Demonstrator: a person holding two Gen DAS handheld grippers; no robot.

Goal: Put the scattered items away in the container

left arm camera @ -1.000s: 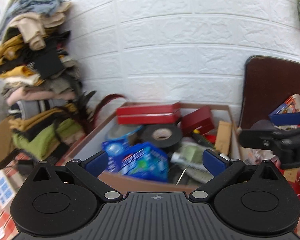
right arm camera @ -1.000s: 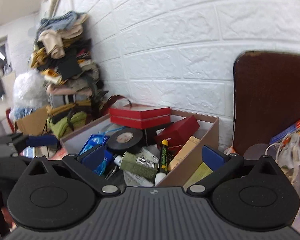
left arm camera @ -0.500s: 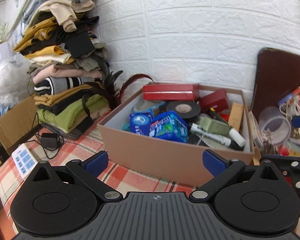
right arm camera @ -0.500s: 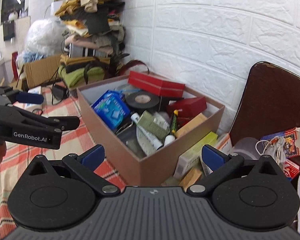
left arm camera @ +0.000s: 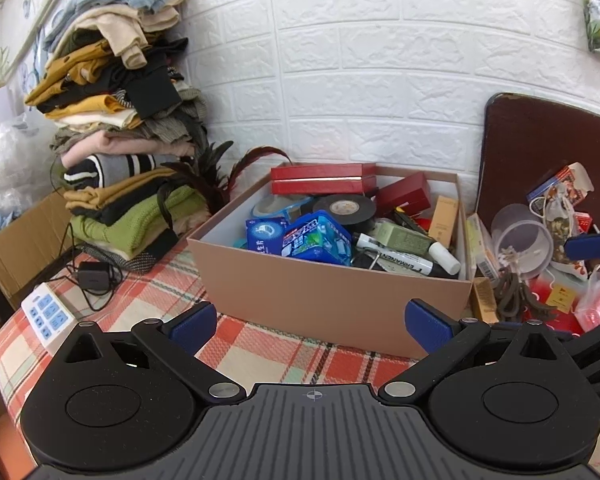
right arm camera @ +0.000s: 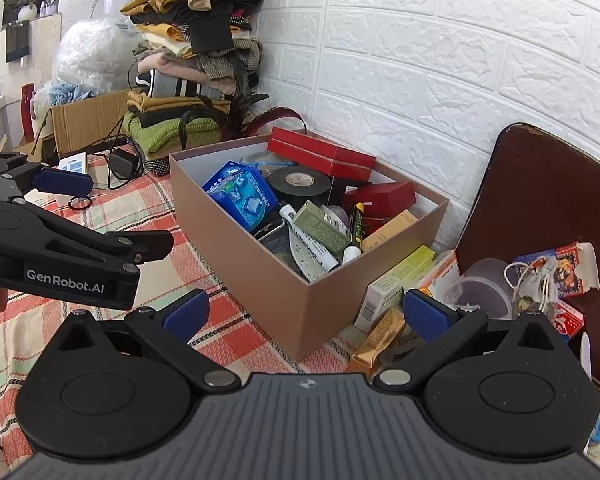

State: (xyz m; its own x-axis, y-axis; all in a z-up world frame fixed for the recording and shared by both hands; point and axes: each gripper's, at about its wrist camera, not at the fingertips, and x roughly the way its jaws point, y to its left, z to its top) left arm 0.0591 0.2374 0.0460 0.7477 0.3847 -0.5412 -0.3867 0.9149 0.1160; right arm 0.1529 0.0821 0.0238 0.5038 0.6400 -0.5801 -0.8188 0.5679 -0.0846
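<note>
Before the box [left arm camera: 332, 300], jaws wide, empty

1. A clothes pile [left arm camera: 120, 132] stands tall in the corner, against the brick wall [left arm camera: 380, 60].
2. Dark feathers [left arm camera: 220, 176] poke out just right of the pile's base.
3. A cardboard carton [left arm camera: 24, 240] sits left of the pile, lower down.
4. A black charger [left arm camera: 94, 274] with its cable lies on the plaid cloth [left arm camera: 260, 352] in front of the pile.
5. A white remote [left arm camera: 48, 316] lies on the cloth, nearer than the charger and left of it.
6. A brown chair back [left arm camera: 540, 152] leans at the wall, well right of the pile.
7. A bubble-wrap bundle [right arm camera: 92, 56] sits left of the pile.
</note>
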